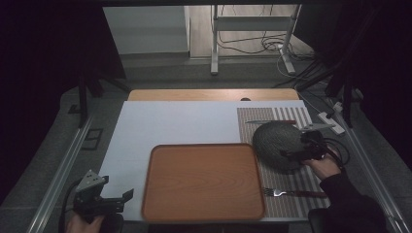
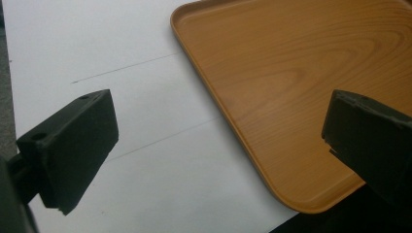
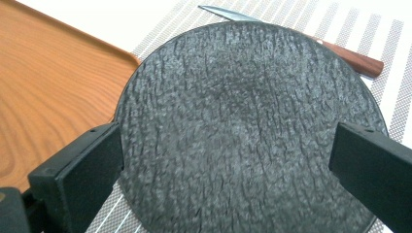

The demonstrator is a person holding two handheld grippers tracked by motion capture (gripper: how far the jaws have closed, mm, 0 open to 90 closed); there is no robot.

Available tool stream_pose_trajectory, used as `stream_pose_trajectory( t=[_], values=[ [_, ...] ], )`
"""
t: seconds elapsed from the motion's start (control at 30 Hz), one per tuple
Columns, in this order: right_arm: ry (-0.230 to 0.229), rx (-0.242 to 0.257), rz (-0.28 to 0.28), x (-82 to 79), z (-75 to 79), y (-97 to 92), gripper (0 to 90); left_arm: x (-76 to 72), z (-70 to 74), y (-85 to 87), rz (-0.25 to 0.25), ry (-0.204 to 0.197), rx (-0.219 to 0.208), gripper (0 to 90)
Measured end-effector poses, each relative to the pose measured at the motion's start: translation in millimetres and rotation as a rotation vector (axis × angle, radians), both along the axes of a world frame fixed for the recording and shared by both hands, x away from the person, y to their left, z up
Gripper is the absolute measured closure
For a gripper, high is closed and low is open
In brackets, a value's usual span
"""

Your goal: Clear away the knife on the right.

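A dark, rough-textured round plate lies on the striped placemat at the right. My right gripper is at the plate's right rim, held by a hand in a dark sleeve. In the right gripper view its jaws stand wide apart over the plate, so this gripper is open. My left gripper hovers at the table's front left corner. It is open, with nothing between its jaws, over the white mat and the corner of the wooden tray.
The wooden tray lies bare in the middle front. A knife with a wooden handle lies behind the plate. A fork lies on the placemat near the front edge. A table frame and cables are on the floor beyond.
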State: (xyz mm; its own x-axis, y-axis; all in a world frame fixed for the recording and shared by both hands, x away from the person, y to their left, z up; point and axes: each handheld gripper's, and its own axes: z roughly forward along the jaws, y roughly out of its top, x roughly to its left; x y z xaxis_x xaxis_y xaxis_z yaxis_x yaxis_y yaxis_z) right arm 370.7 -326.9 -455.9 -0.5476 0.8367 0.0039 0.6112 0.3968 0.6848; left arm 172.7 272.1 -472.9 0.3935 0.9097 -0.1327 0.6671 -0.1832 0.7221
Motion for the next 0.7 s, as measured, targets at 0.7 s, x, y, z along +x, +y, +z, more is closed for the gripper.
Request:
stream_pose_trajectory(
  t=[0.7],
  values=[
    [0.018, -0.021, -0.024, 47.2, -5.5, 1.3, 0.0, 0.4, -0.1, -0.4, -0.002, 0.003, 0.004, 0.7]
  ],
)
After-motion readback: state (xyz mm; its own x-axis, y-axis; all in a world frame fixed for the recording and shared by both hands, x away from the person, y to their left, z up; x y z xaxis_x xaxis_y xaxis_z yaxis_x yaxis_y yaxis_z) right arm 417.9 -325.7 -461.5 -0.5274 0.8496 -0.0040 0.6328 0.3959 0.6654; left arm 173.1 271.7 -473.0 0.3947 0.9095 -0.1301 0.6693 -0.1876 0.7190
